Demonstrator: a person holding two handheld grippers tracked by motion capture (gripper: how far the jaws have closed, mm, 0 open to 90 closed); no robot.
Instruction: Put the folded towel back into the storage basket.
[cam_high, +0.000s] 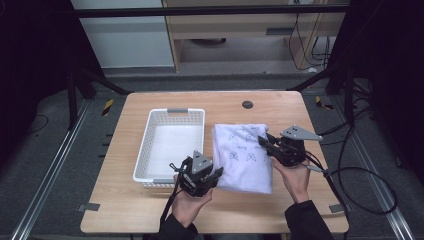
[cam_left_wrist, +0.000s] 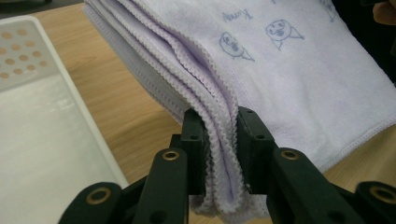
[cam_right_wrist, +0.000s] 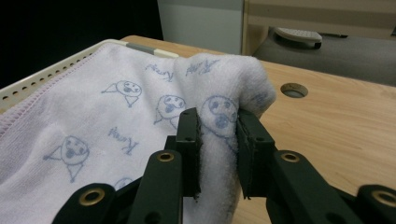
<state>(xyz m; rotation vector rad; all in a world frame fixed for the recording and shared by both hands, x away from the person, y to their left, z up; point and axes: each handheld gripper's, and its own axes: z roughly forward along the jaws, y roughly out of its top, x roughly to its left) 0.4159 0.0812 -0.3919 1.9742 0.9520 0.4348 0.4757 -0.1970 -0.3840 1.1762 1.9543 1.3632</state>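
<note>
The folded towel (cam_right_wrist: 93, 135) carries a repeated blue print: small cartoon faces, each with a short cursive word beside it. The word looks like "Kumy" in the left gripper view, but its letters cannot be read with certainty. No other lettering is legible.

A light wooden surface (cam_high: 150, 210) with rounded corners carries a white perforated plastic basket (cam_high: 145, 145) at its left middle, a folded white printed towel (cam_high: 245, 165) just beside it, and a round cable hole (cam_high: 247, 105).
</note>
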